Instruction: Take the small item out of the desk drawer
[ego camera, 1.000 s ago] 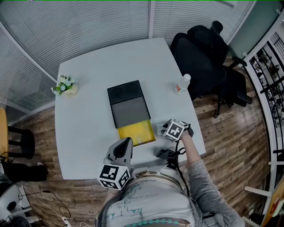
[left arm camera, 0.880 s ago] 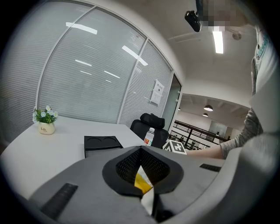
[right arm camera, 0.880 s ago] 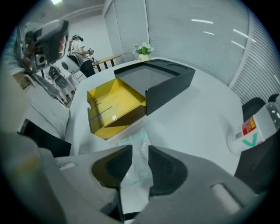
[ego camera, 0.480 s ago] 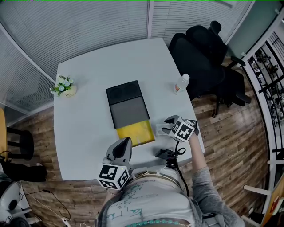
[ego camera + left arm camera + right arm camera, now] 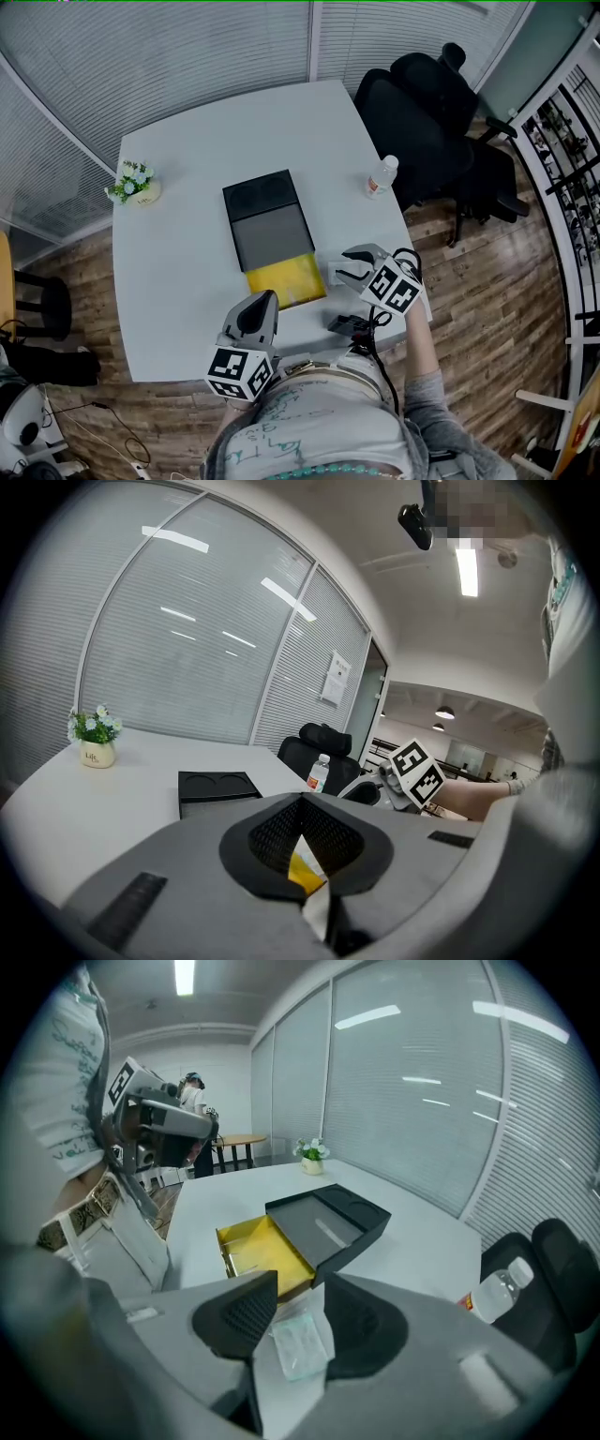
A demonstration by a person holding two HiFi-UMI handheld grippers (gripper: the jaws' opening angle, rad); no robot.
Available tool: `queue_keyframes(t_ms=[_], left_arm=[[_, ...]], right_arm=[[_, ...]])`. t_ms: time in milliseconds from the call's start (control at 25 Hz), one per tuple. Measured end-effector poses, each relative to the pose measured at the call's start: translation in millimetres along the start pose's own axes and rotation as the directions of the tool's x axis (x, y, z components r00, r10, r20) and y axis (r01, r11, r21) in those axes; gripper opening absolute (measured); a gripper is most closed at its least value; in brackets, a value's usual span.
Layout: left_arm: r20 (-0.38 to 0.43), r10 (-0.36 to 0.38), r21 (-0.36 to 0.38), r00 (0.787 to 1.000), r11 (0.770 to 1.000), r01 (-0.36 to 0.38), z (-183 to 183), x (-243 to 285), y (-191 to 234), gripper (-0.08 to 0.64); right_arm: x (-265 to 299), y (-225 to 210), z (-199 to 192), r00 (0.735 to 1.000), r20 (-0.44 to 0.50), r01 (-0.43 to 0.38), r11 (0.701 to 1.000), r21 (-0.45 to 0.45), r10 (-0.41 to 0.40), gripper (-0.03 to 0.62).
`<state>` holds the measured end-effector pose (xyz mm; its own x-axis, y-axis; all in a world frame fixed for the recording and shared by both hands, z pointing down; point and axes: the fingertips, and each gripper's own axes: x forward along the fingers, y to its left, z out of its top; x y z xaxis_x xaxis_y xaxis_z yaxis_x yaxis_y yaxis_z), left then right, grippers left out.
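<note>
White surface (image 5: 178, 244) carrying a drawer box in a blind-walled room

Nearest, the left gripper (image 5: 267, 300) is hovering with jaws together, empty. The right gripper (image 5: 300, 1283) is gaping wide around a clear packet (image 5: 298, 1344) lying on the surface, just beside the yellow drawer (image 5: 286, 278) jutting from the black box (image 5: 267, 220). Beyond, a bottle (image 5: 382, 176), flower pot (image 5: 137, 183) and office chair (image 5: 422, 103) are standing before slatted blinds (image 5: 187, 47).

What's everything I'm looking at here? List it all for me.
table: one, white, centre
box: one, black, mid-table
drawer: one, yellow, pulled out of the box's near end
packet: one, clear, on the table right of the drawer
bottle: one, clear, table's right edge
potted flowers: one, table's left corner
left hand-held gripper: grey, jaws together, near edge
right hand-held gripper: grey, jaws apart, facing the packet
</note>
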<state>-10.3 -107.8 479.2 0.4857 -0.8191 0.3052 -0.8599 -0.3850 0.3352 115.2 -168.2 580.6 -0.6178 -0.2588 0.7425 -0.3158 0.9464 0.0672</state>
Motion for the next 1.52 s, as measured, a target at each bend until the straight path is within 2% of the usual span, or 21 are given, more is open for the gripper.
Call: queue_keyframes(t_ms=[160,440,560,640,720,960,1200,1440,1520], left_arm=[[0.000,-0.001,0.003,1.000,1.000,0.001,0.3,1.3,0.3,-0.003],[0.005,0.002,0.009,1.000,1.000,-0.002,2.1,-0.7,-1.0,-0.003],[0.003,-0.002,0.008,1.000,1.000,0.002,1.6,0.0,-1.4,-0.003],[0.000,-0.005,0.006,1.000,1.000,0.005,0.8,0.3,-1.7,-0.003],[-0.003,-0.006,0.005,1.000,1.000,0.006,0.0,0.8,-1.8,-0.003],[-0.005,-0.005,0.009,1.000,1.000,0.005,0.7,1.6,-1.4,-0.003],[-0.005,-0.011,0.016,1.000,1.000,0.011,1.6,2.2,-3.3,-0.003],[0.013,-0.013,0.015,1.000,1.000,0.012,3.8,1.5,-2.6,-0.003],[0.029,-0.016,0.015,0.999,1.000,0.015,7.4,1.7,-3.3,-0.003]], right_arm=[[-4.3,2.0,7.8,1.000,-0.001,0.014,0.999,-0.045,-0.014,0.152],[-9.9,9.5,12.9,1.000,0.004,0.010,0.998,-0.063,-0.010,0.146],[-10.9,12.3,16.2,1.000,0.008,0.018,0.995,-0.101,-0.017,0.107],[-12.7,14.1,20.9,0.999,0.025,0.032,0.990,-0.135,-0.029,0.040],[-14.8,18.1,26.6,0.999,0.045,0.038,0.985,-0.167,-0.031,0.003],[-22.4,39.8,55.3,0.988,0.154,0.040,0.963,-0.265,0.001,0.003],[-34.7,54.6,88.5,0.946,0.320,0.018,0.974,-0.226,0.057,0.003],[-50.4,67.0,123.1,0.861,0.501,-0.016,0.988,-0.152,0.091,0.003],[-54.7,69.2,131.1,0.842,0.533,-0.019,0.991,-0.129,0.086,0.003]])
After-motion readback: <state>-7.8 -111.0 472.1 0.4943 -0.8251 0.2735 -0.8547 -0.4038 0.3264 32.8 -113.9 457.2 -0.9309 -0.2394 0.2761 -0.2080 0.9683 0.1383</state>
